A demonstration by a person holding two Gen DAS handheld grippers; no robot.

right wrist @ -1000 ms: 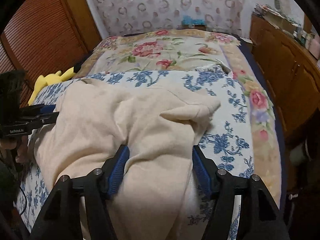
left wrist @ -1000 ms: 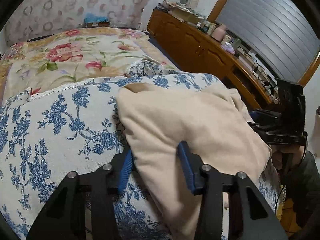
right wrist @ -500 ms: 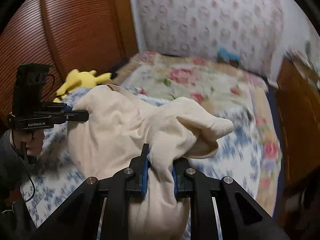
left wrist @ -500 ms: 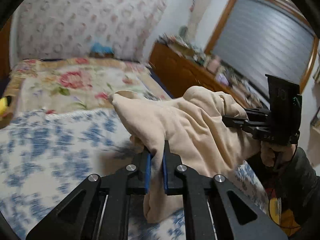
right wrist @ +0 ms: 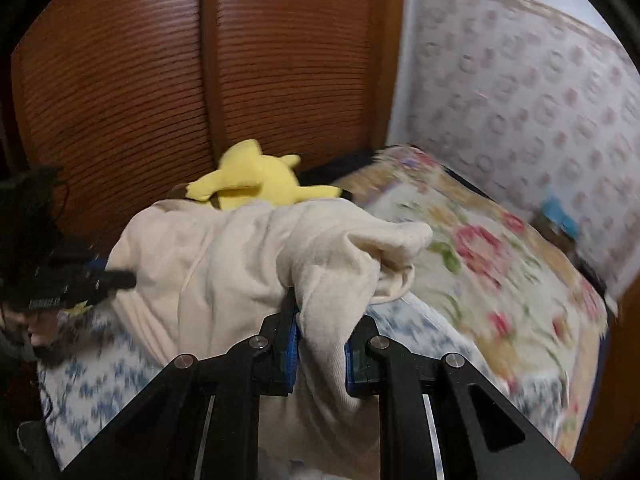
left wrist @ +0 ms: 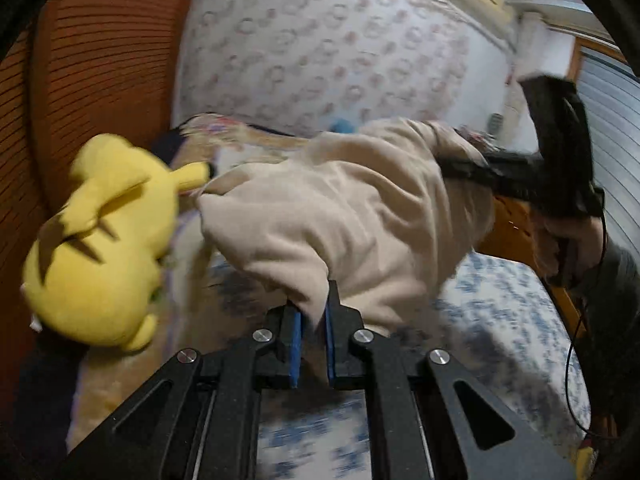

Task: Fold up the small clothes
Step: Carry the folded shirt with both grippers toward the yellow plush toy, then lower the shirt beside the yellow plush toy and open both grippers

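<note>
The cream garment (left wrist: 352,216) is suspended above the bed, stretched between the two grippers and clear of the blue-flowered bedspread (left wrist: 500,304) beneath it. In the right wrist view the same garment (right wrist: 224,264) hangs in loose folds, with one rounded flap projecting to the right. The left gripper (left wrist: 312,316) has its jaws drawn narrow, with a bunched edge of the fabric clamped between the blue pads (left wrist: 296,336). The right gripper (right wrist: 320,320) is likewise closed on a thick fold of the cloth, which runs down between its fingers and out of the lower edge of the view. Each gripper appears in the other's view: the right gripper (left wrist: 472,170) at the garment's right end, carried by a hand (left wrist: 568,236); the left gripper (right wrist: 112,278) at the garment's left end. A yellow plush toy (right wrist: 252,178) lies beyond the garment, against the slatted wooden doors (right wrist: 120,80). Farther off, a floral quilt (right wrist: 480,248) covers the bed up to the patterned wall (right wrist: 520,92). Both views are motion-blurred.
</note>
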